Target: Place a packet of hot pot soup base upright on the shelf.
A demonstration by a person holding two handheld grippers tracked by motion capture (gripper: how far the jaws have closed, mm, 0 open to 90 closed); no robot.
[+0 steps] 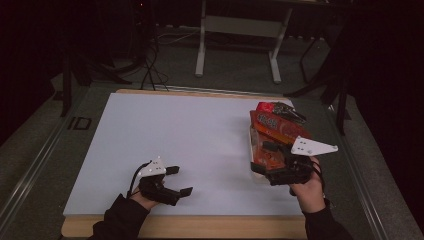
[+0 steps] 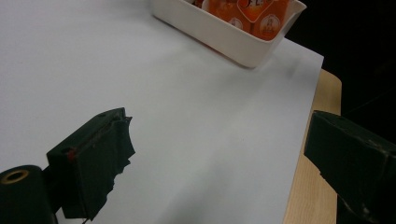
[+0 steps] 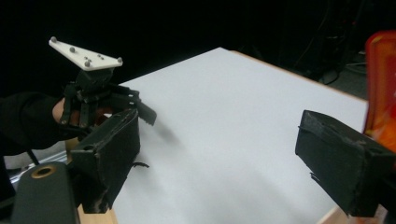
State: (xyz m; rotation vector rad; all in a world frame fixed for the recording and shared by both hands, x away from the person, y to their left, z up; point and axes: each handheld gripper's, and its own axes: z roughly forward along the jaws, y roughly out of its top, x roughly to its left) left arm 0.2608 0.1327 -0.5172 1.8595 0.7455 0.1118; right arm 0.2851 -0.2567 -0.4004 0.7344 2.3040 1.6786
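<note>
Now at the near edge of the white sheet (image 1: 175,130), I hold my left gripper (image 1: 176,181) low over bare paper with its jaws spread wide and nothing between them, while my right gripper (image 1: 272,162) sits at the near end of the cream tray (image 2: 233,39), its jaws likewise apart and clamped on nothing. The tray lies along the right side of the sheet, packed with orange snack packets (image 2: 254,11), and a red packet (image 1: 267,107) with a dark wrapper (image 1: 290,112) rests at its far end. As I judge it, the step in hand is picking a packet from the tray, and doing that well means bringing the right jaws down square over one packet's edge, closing gently so the foil does not slip or crush, and lifting straight up clear of the tray wall. From the right gripper view, an orange-red packet edge (image 3: 380,84) stands just beside one jaw, so a careless close could snag it. Beyond the table, a metal desk frame (image 1: 240,30) and cables (image 1: 152,65) stay well apart and hinder nothing.
</note>
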